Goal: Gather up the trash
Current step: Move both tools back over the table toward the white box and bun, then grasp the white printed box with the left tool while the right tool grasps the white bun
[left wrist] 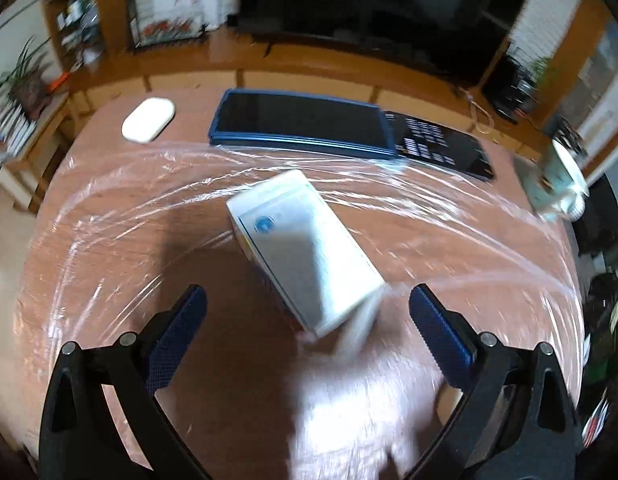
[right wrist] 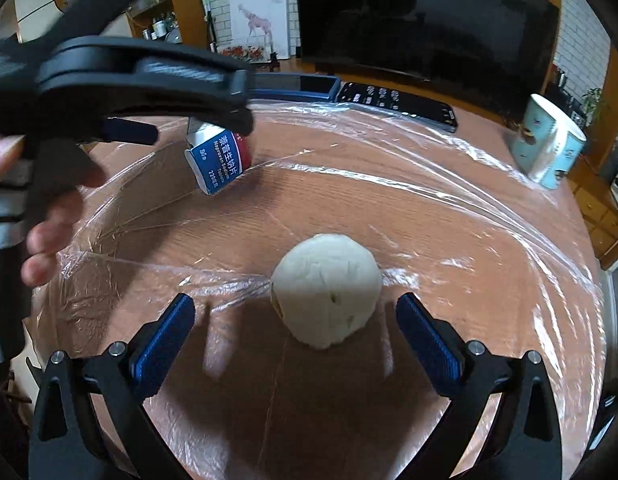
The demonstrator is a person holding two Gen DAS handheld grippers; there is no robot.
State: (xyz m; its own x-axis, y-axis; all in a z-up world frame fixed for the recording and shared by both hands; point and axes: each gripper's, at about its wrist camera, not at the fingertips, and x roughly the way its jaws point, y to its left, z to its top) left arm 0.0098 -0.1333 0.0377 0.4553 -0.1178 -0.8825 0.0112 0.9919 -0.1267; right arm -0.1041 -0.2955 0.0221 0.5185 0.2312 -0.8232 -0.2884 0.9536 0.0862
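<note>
So the left claw (left wrist: 307, 300) is spread wide with nothing between its blue pads, and the white medicine box (left wrist: 305, 252) sits just ahead of it on the bench (left wrist: 109, 248), tilted so one corner pokes toward the gap between the fingers. It's blurry, so I honestly can't tell if the box is touching either pad or even resting flat. From the right wrist view that same box shows a blue and red printed end, and the left claw hangs right over it with a person's hand (right wrist: 49, 216) wrapped on the handle. The right claw (right wrist: 295, 312) is released too, jaws far apart, with a round pale bun-looking lump (right wrist: 327, 290) sitting on the bench just in front of it, between the fingers' line but not gripped. The whole wooden top is covered by crinkly plastic film (right wrist: 449, 184). Further back there's a dark blue tablet (left wrist: 301, 122), a black remote (left wrist: 441, 146) right beside it, a white oval mouse-like thing (left wrist: 148, 120) off to the left, and a light blue mug (right wrist: 549, 142) lying tilted near the right edge.
</note>
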